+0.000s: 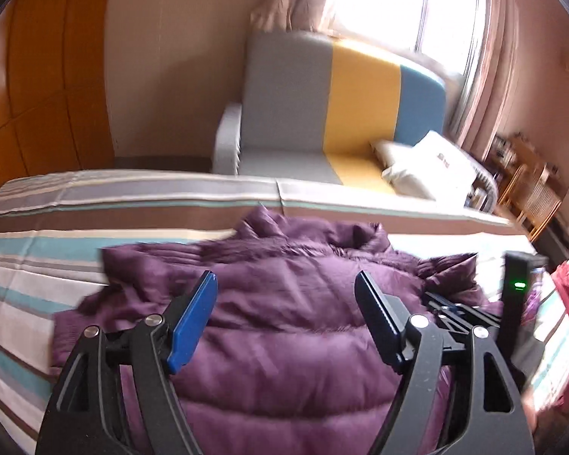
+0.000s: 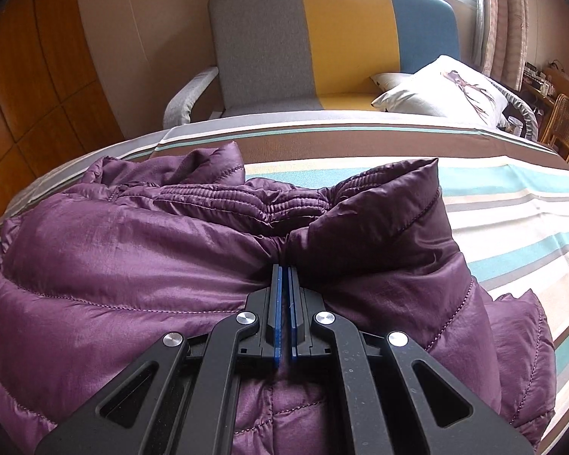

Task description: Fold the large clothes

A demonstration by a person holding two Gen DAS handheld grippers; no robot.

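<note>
On the striped bed (image 2: 512,204), a purple puffy jacket (image 2: 140,250) lies heaped across the near half of the cover, its ribbed collar band bunched toward the far edge, where a sofa (image 2: 307,38) stands beyond the bed. The right gripper (image 2: 284,269) is pinched tight, its blue pads all but meeting, and its tips press into a gathered tuck of jacket cloth just below the collar; the fabric puckers toward the tips, so I judge it is holding a thin fold there, though the cloth between the pads is hidden. The left gripper (image 1: 284,295) hangs above the jacket with its jaws spread wide and nothing between them; that view is blurred. The jacket lies straight ahead of and below both grippers, its length seeming to run from the near edge toward the collar at the far side, though the crumpling makes that uncertain. From the left view the right gripper (image 1: 459,311) shows at the right, low on the jacket. The right hand is plainly the nearer one, already on the cloth; the left would have to come down to take a fresh hold before any fold.
</note>
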